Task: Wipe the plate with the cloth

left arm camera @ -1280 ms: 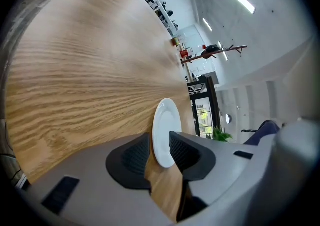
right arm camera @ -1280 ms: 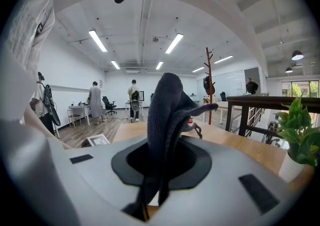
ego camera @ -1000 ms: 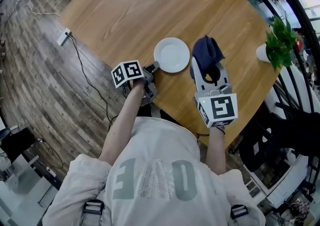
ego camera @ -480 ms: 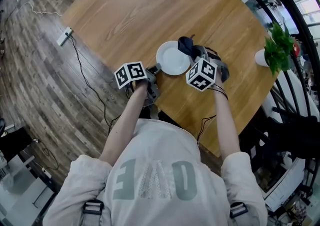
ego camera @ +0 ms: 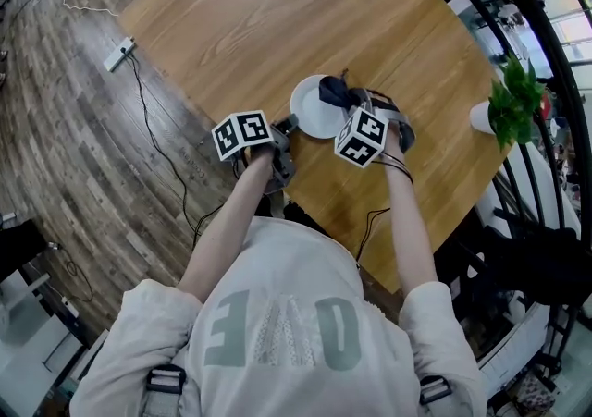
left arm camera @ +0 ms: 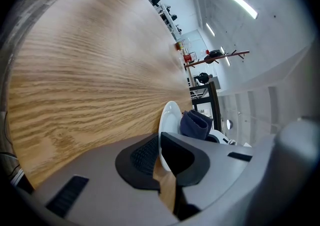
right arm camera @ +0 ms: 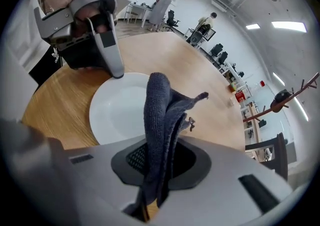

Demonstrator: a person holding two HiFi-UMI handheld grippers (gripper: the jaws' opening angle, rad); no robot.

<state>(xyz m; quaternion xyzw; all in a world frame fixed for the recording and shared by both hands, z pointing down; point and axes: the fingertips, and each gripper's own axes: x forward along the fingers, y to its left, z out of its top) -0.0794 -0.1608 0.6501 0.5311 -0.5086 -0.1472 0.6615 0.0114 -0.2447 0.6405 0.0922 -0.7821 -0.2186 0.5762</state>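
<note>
A white plate lies on the round wooden table near its front edge. My left gripper is shut on the plate's near-left rim; in the left gripper view the rim stands pinched between the dark pads. My right gripper is shut on a dark blue cloth, which bunches over the plate's right side. In the right gripper view the cloth rises from the jaws above the plate, with the left gripper at the plate's far rim. The cloth also shows behind the plate.
A potted green plant in a white pot stands at the table's right edge. A black metal railing curves round the right side. A power strip and cable lie on the wood floor to the left.
My right gripper has come down and swung left to the plate, rolling over, so the cloth now hangs over the plate's right side. The left gripper has kept its hold.
</note>
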